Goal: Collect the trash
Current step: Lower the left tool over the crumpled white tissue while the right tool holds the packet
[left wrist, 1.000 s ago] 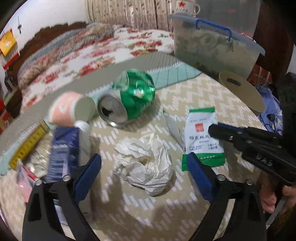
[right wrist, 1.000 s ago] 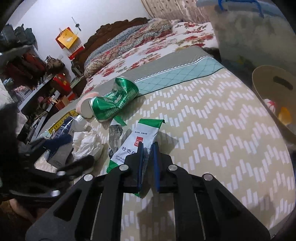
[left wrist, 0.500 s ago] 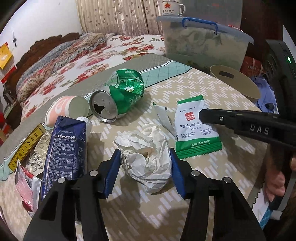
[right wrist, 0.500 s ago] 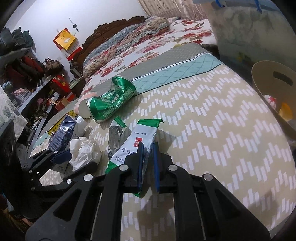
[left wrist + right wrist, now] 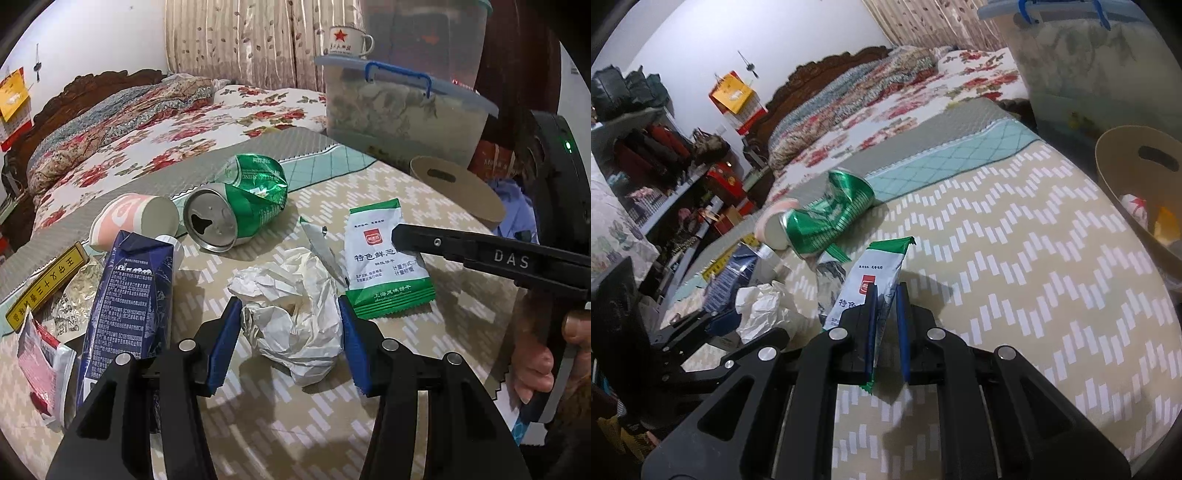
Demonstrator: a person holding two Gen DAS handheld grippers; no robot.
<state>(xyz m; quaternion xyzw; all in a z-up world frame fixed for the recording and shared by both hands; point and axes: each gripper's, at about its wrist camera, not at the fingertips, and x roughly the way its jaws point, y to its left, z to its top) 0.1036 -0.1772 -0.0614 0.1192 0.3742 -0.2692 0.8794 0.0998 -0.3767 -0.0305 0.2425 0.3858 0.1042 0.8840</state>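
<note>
Left gripper (image 5: pixel 290 314) jaws closed onto crumpled tissue (image 5: pixel 291 314), table edge (image 5: pixel 509 384) near

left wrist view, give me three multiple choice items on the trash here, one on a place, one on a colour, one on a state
1. Where is the crumpled white paper?
A. between the left gripper fingers
B. inside the tan bin
C. on the bed

2. What colour is the crushed can?
A. red
B. green
C. yellow

3. What does the right gripper hold?
A. nothing
B. the blue carton
C. the green and white snack packet

Key: 1 A, the blue pads flank it on both sides. 2 B, its dented body is green. 3 C, in the right wrist view the jaws are shut on the packet's edge.
</note>
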